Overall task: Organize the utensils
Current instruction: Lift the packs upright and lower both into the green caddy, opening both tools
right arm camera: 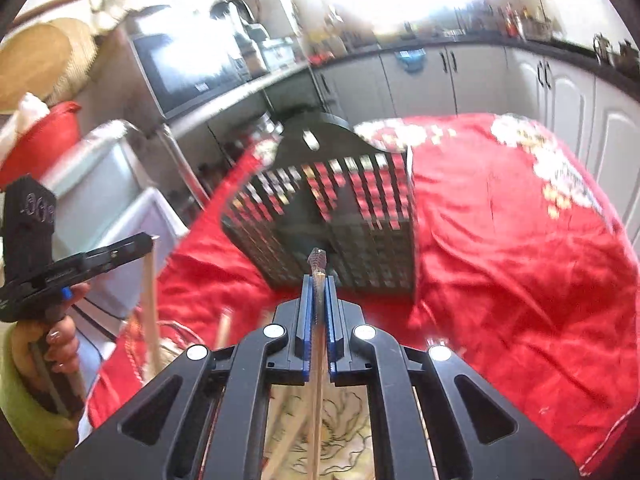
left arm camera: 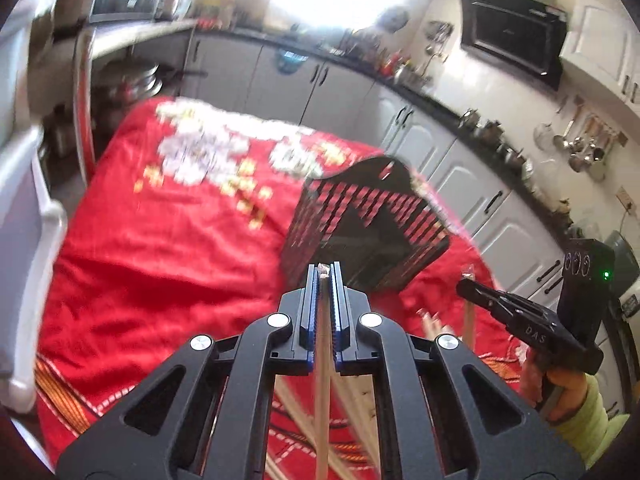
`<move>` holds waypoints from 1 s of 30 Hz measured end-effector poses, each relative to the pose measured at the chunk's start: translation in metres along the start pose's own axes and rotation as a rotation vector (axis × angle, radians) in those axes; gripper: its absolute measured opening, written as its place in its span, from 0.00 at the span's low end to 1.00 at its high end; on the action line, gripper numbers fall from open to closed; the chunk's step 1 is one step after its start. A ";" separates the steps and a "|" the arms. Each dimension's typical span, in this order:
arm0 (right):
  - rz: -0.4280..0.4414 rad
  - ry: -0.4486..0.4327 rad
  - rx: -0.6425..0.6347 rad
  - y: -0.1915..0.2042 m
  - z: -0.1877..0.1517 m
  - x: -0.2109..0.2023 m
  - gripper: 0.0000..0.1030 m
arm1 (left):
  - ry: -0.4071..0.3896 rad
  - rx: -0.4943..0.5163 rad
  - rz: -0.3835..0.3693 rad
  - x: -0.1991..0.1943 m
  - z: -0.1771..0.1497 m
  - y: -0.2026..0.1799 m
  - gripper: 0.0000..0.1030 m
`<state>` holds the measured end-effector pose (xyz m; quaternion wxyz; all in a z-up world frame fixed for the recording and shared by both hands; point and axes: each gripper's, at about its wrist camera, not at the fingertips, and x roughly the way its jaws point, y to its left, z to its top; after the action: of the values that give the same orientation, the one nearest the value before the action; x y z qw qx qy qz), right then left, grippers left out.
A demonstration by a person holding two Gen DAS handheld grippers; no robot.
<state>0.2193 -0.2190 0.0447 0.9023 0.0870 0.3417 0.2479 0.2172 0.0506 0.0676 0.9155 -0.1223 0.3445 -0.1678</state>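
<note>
A black slotted utensil holder stands on the red cloth; it also shows in the right wrist view. My left gripper is shut on a pale wooden chopstick, held above the cloth just short of the holder. My right gripper is shut on another chopstick with a patterned tip, also just in front of the holder. In the left wrist view the right gripper is at the right with its stick hanging down. In the right wrist view the left gripper is at the left.
More loose chopsticks lie on the cloth below my left gripper. A white chair stands at the left. Grey kitchen cabinets under a dark counter run behind the table. A microwave sits on a shelf at the left.
</note>
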 end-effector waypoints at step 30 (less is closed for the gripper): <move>-0.047 -0.503 -0.136 0.026 0.106 -0.107 0.06 | -0.413 0.170 0.015 -0.036 0.148 -0.098 0.03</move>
<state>0.2104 -0.2494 0.1944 0.9683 0.0772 0.0910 0.2196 0.2693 -0.0090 0.2303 0.9749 -0.0738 0.1353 -0.1609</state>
